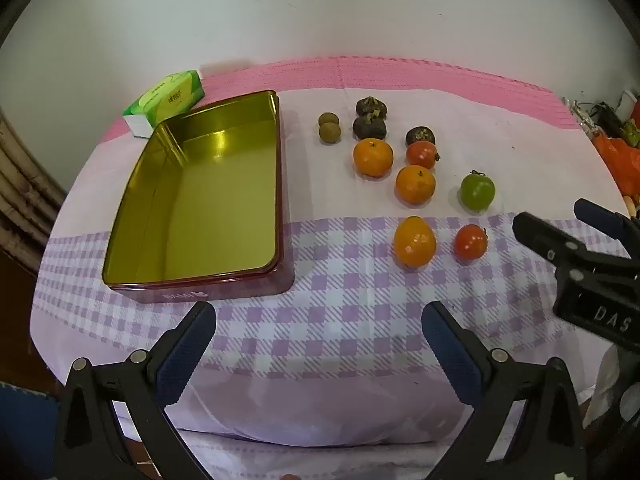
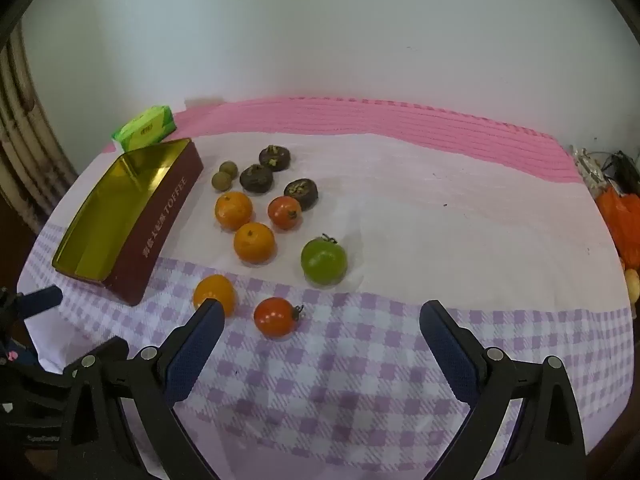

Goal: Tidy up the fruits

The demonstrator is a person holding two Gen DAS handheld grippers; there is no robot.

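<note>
An empty maroon tin [image 1: 280, 208] [image 2: 160, 232] with a gold inside sits on the left of the checked cloth. To its right lie loose fruits: two oranges [image 1: 373, 157] [image 2: 233, 210], an orange-yellow fruit [image 1: 414, 241] [image 2: 214, 292], two red tomatoes [image 1: 471, 241] [image 2: 276, 317], a green tomato [image 1: 477, 191] [image 2: 323, 261], three dark mangosteens [image 1: 370, 127] [image 2: 257, 178] and two small brown longans [image 1: 329, 133] [image 2: 222, 181]. My left gripper [image 1: 320, 320] hovers open near the tin's front edge, nothing between its fingers. My right gripper [image 2: 320, 316] is open above the nearest red tomato.
A green tissue pack [image 1: 170, 98] [image 2: 146, 128] lies behind the tin. An orange bag and clutter [image 1: 618, 152] [image 2: 620, 216] sit off the table's right edge. A white wall rises behind the pink cloth band [image 2: 380, 120]. The right gripper's body [image 1: 588, 272] shows in the left wrist view.
</note>
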